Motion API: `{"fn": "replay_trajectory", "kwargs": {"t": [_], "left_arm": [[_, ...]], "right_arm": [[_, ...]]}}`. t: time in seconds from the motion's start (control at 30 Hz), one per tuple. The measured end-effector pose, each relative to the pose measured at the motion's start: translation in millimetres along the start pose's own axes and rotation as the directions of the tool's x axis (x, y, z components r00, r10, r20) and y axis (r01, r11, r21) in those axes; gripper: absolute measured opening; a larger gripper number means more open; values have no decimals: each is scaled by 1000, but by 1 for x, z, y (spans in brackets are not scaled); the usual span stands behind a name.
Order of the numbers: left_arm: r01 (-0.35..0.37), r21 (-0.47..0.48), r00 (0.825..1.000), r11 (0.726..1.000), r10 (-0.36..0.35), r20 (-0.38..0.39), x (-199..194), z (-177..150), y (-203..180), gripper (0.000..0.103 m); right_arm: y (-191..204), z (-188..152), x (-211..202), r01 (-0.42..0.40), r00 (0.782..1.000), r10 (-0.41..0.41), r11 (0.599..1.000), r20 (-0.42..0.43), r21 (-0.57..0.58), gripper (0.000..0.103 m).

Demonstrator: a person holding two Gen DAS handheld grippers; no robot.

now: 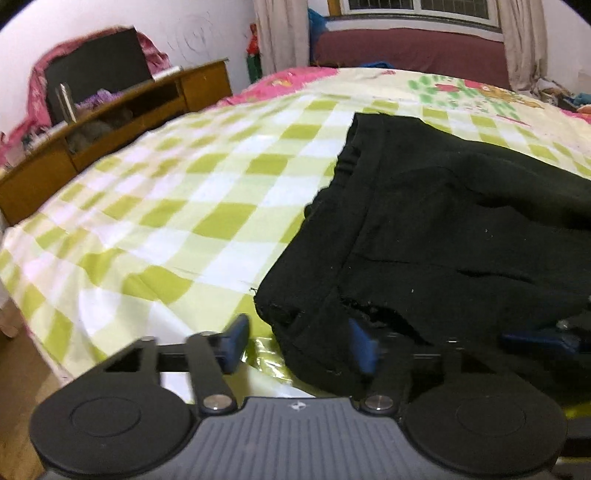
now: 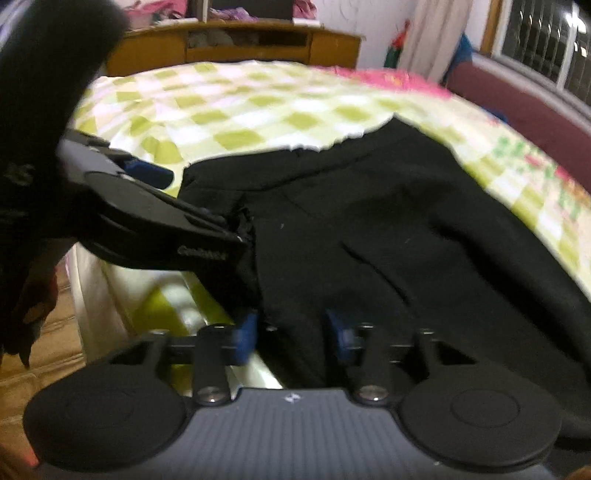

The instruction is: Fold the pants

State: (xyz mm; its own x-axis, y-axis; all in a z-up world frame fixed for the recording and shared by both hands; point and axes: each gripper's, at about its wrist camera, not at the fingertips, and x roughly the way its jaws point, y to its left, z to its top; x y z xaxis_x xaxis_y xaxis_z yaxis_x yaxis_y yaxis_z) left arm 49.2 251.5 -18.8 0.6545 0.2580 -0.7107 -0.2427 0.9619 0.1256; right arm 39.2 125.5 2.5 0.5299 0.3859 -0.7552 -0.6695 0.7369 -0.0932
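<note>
1. I see pants [image 1: 461, 221] lying on the bed [image 1: 166, 206], at its near edge.
2. Headboard shelf [image 1: 110, 122] stands left of the bed in my left view.
3. Window [image 1: 421, 9] sits behind the bed's far side.
4. Left gripper [image 1: 299, 341] is at the pants' near hem.
5. Right gripper [image 2: 291, 334] sits beside it, to its right.

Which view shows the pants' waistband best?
The left wrist view: the waistband of the black pants is sharp against the checked bedcover. The right wrist view shows it farther off and blurred.

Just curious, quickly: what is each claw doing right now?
Left claw: open, black pants edge inside, not pinched.
Right claw: black pants fill it; grip cannot be told.
</note>
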Motion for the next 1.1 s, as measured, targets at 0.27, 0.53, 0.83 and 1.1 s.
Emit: {"fn": "replay_trajectory", "kwargs": {"t": [0.27, 0.53, 0.83, 1.1], "left_arm": [[26, -61, 999, 998, -24, 40, -8, 6, 35, 53], [-57, -74, 998, 996, 59, 26, 1, 10, 61, 59], [-94, 45, 988, 995, 87, 131, -46, 8, 24, 62], [98, 257, 966, 961, -154, 206, -84, 17, -94, 64]], "right_arm": [[18, 21, 11, -44, 999, 44, 999, 14, -3, 14], [53, 51, 30, -127, 992, 128, 991, 19, -32, 19], [-59, 1, -51, -41, 998, 21, 945, 67, 325, 35], [-205, -123, -139, 347, 922, -369, 647, -119, 679, 37]]}}
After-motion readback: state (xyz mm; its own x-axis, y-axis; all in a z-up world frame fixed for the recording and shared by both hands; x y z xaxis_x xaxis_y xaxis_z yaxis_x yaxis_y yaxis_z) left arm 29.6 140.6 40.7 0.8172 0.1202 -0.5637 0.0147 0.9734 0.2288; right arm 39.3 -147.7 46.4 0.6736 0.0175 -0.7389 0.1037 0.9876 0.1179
